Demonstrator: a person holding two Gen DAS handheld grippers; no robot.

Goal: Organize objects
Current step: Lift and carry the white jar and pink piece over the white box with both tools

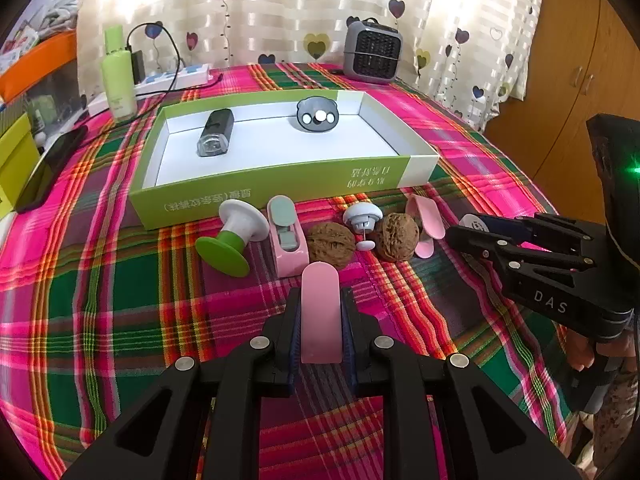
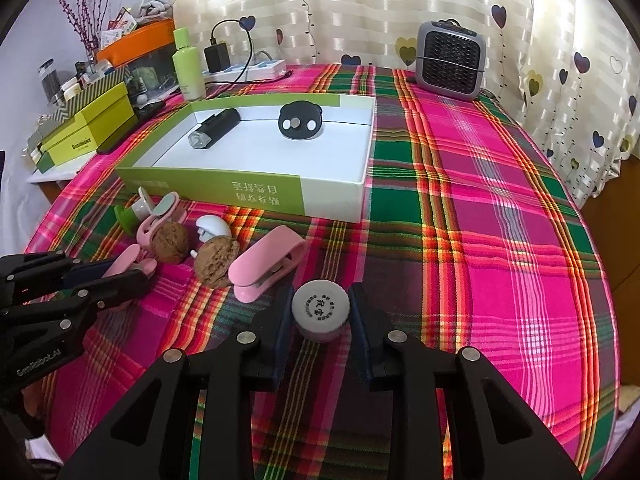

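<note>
Plaid cloth (image 2: pixel 480 240) in pink and green covers the table, bare and wide right of the shallow green-and-white cardboard box (image 1: pixel 280 184). Before the box's near wall lies a crowded row: two wrinkled walnuts (image 1: pixel 331 242), clips, knobs. Left gripper (image 1: pixel 320 320) jaws pinch a smooth pink clip (image 1: pixel 320 312). Right gripper (image 2: pixel 320 316) jaws stand spread around a round ridged white cap (image 2: pixel 320 308), not touching it.

Both wrist cams low, facing shared box (image 1: pixel 276 190).
</note>
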